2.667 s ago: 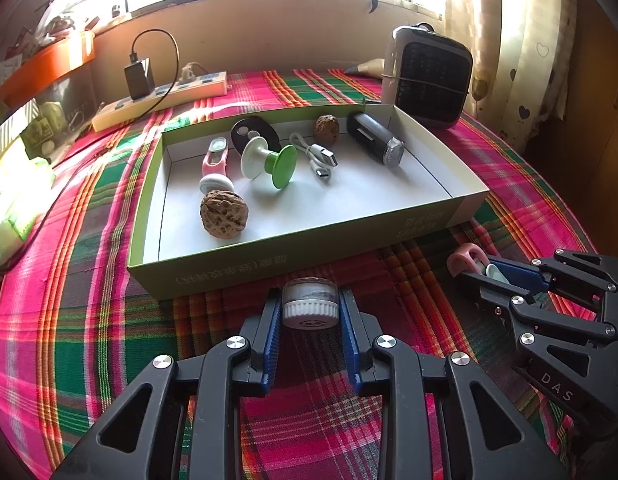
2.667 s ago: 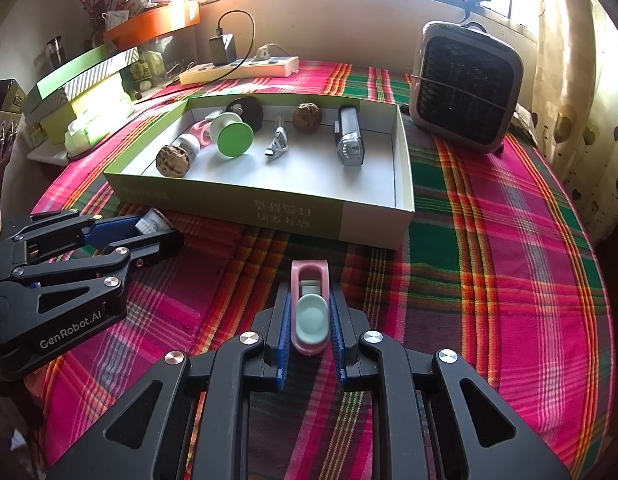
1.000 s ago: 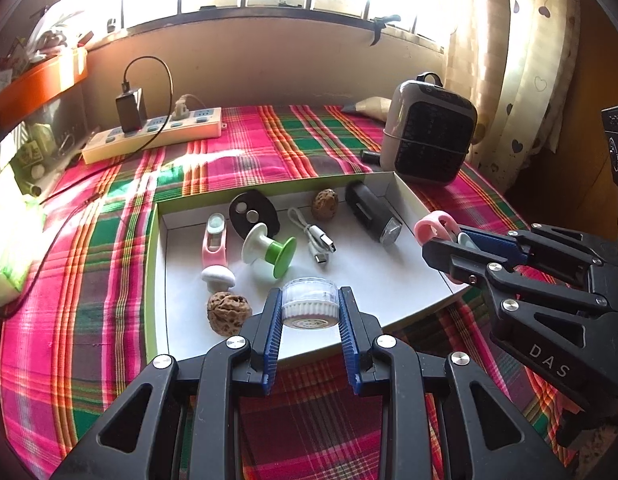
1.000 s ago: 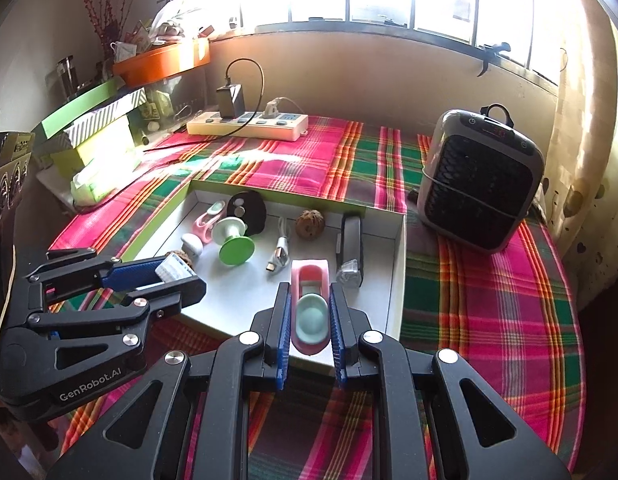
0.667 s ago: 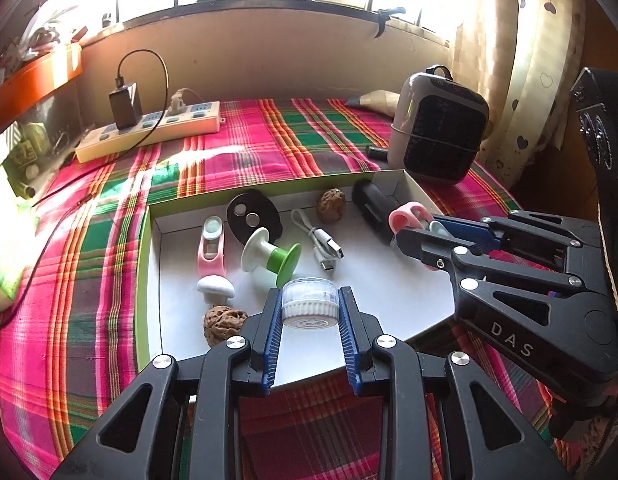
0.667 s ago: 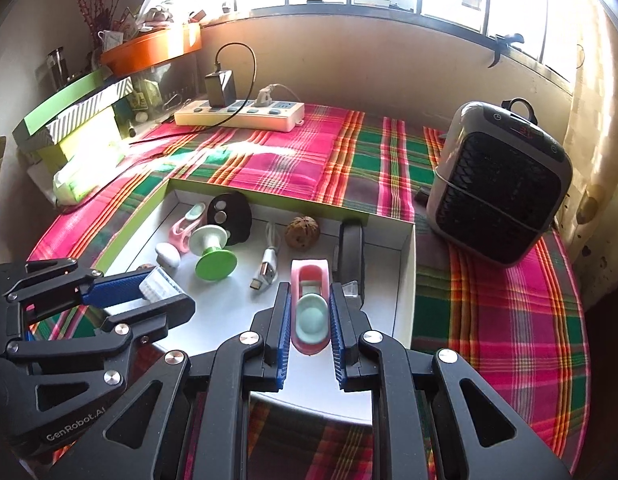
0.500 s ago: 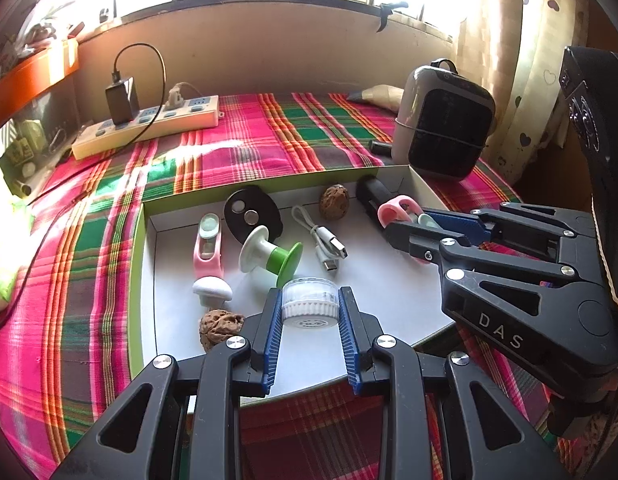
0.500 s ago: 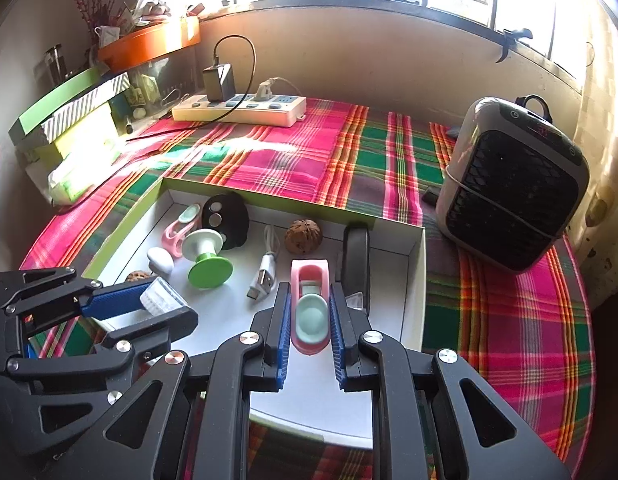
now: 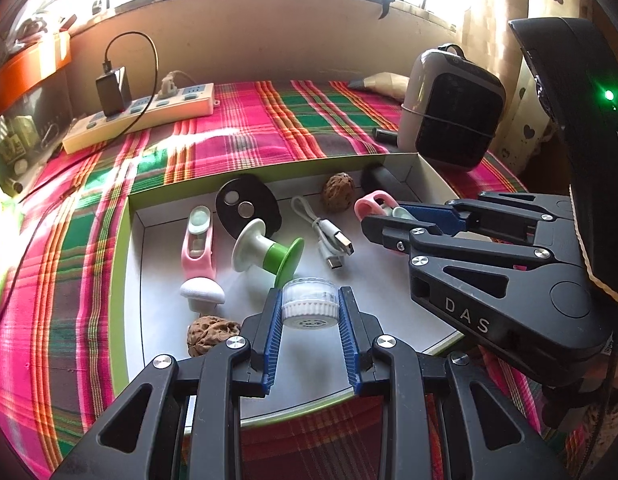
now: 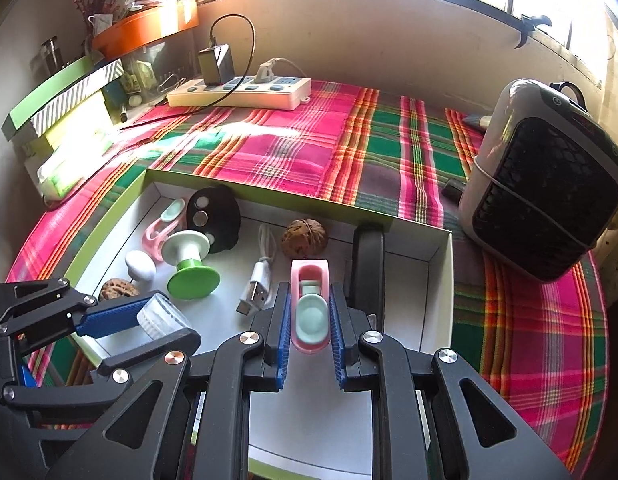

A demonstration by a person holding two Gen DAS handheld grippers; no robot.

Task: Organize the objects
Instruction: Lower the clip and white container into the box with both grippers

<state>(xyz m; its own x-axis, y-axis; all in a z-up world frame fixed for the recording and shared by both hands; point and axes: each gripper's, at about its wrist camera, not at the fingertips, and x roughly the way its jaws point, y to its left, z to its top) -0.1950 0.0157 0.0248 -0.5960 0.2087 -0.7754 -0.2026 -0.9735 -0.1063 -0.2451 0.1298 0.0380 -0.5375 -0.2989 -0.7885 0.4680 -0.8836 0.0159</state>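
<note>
Both tools now hang over the inside of the box; 2.7 s back they sat over plaid cloth short of its near wall, and the box contents look unmoved. Left tool [image 9: 309, 308] is clamped on a small round jar [image 9: 308, 304], clear ribbed plastic with a white ridged band, above the box's near edge. Right tool [image 10: 309, 320] pinches a pink clip [image 10: 310, 307], glossy plastic, oblong, with a mint oval pad, over the box's right half. The box [image 9: 127, 240] is a shallow cardboard tray, white inside, green rim, on the red-green plaid worktop [image 9: 69, 280]. Near the left wall: wrinkled brown walnut [image 9: 207, 334], white mushroom-shaped knob [image 9: 201, 291], second pink clip [image 9: 197, 244]. Middle: green and white spool [image 9: 269, 256] tipped on its side, white USB cable [image 9: 329, 240]. Along the far wall: black oval disc [image 9: 247, 208] with two silver dots, another walnut [image 9: 339, 191], black cylinder [image 10: 367, 268] by the right wall. Past the box: grey heater [image 10: 545, 184] at the right edge, white power strip [image 10: 241, 94] at the far edge.
</note>
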